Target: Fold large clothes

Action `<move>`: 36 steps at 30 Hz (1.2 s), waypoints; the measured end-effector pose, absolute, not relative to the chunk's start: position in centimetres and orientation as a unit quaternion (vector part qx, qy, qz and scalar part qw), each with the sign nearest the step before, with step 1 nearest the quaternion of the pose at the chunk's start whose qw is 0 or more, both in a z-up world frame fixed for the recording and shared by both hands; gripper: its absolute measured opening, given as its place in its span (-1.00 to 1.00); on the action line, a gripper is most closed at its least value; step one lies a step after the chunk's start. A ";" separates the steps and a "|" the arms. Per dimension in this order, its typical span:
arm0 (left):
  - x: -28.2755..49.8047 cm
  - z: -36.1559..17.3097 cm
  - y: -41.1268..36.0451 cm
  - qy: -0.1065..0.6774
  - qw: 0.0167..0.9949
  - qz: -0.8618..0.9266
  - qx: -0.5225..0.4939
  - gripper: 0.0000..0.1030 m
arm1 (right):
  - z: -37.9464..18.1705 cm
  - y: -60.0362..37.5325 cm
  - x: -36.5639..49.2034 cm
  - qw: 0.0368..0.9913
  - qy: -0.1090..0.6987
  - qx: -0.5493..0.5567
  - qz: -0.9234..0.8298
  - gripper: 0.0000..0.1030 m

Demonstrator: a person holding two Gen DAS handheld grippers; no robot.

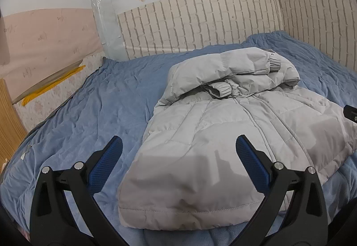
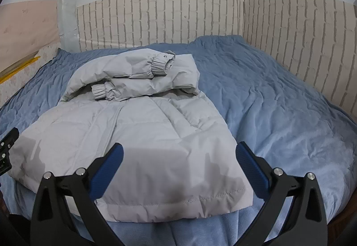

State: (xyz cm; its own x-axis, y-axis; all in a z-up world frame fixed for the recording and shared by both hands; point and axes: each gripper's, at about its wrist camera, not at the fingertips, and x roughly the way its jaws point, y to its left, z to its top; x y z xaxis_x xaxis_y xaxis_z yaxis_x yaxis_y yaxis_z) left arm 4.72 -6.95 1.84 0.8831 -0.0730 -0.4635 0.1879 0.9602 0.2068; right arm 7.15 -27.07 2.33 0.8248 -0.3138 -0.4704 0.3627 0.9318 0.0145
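A pale grey padded jacket (image 1: 200, 134) is spread front-up on the blue bedspread (image 1: 93, 107), filling the centre and lower right of the left wrist frame and the centre left of the right wrist frame. Both sleeves are folded across its upper part — one elastic cuff (image 2: 160, 63) lies on top at the upper centre, the other cuff (image 2: 100, 91) just below it, toward the left. The hem is seen nearest the cameras, at the bottom of each frame.

The left tongs (image 1: 178, 152) are held released above the hem's left corner, nothing between the blue pads (image 1: 107, 163). The right tongs (image 2: 179, 156) are likewise spread wide over the right corner — whether fabric is touched cannot quite be judged. A brick-pattern wall (image 2: 167, 21) is seen behind the bed.
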 end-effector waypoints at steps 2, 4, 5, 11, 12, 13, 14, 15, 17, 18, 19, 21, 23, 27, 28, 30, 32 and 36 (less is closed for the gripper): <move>4.6 1.8 -6.9 0.232 0.963 -0.068 0.123 0.94 | 2.3 -27.1 7.2 0.954 0.238 0.052 -0.177 0.95; 4.6 1.8 -6.9 0.232 0.963 -0.068 0.122 0.94 | 2.3 -27.2 7.2 0.954 0.238 0.052 -0.177 0.95; 4.6 1.8 -6.9 0.232 0.963 -0.067 0.121 0.94 | 2.4 -27.2 7.2 0.954 0.238 0.052 -0.176 0.95; 5.5 1.6 -6.7 0.252 0.958 -0.073 0.118 0.94 | 1.9 -27.7 7.8 0.949 0.259 0.070 -0.168 0.95; 5.9 1.5 -6.3 0.259 0.957 -0.077 0.110 0.94 | 1.8 -28.0 8.0 0.948 0.263 0.077 -0.164 0.95; 6.1 1.6 -5.6 0.263 0.957 -0.079 0.094 0.94 | 1.7 -28.6 8.1 0.946 0.270 0.095 -0.153 0.95; 6.3 1.8 -4.6 0.260 0.959 -0.076 0.078 0.94 | 1.5 -29.4 8.1 0.944 0.278 0.110 -0.141 0.95; 6.4 2.0 -3.8 0.254 0.962 -0.068 0.078 0.94 | 1.4 -29.9 8.1 0.942 0.284 0.108 -0.141 0.95; 6.8 1.9 -2.0 0.247 0.962 -0.037 0.108 0.94 | 1.1 -31.1 7.5 0.940 0.289 0.077 -0.164 0.95; 7.2 1.6 -1.2 0.254 0.960 -0.033 0.116 0.94 | 1.1 -31.5 7.1 0.938 0.289 0.055 -0.182 0.95; 7.7 0.9 -0.3 0.271 0.955 -0.033 0.119 0.94 | 1.0 -31.8 6.9 0.937 0.289 0.041 -0.192 0.95; 8.7 -0.9 1.7 0.321 0.941 -0.035 0.100 0.94 | 0.4 -32.5 6.8 0.934 0.303 0.028 -0.188 0.95; 8.7 -2.3 3.1 0.335 0.938 -0.038 0.085 0.94 | -0.6 -33.1 7.1 0.932 0.320 0.035 -0.166 0.95; 7.6 -3.6 3.3 0.328 0.938 -0.056 0.100 0.94 | -3.6 -33.8 7.9 0.927 0.351 0.051 -0.119 0.95; 7.8 -3.9 3.2 0.339 0.933 -0.071 0.099 0.94 | -3.9 -33.9 8.0 0.928 0.350 0.052 -0.115 0.95; 8.2 -4.7 2.5 0.365 0.920 -0.093 0.112 0.94 | -4.5 -34.0 8.0 0.931 0.345 0.057 -0.108 0.95; 8.6 -5.5 1.9 0.375 0.912 -0.109 0.126 0.94 | -4.9 -34.2 8.1 0.931 0.344 0.065 -0.106 0.95; 9.1 -6.6 -0.1 0.385 0.902 -0.127 0.151 0.94 | -5.6 -33.8 8.7 0.930 0.350 0.061 -0.097 0.92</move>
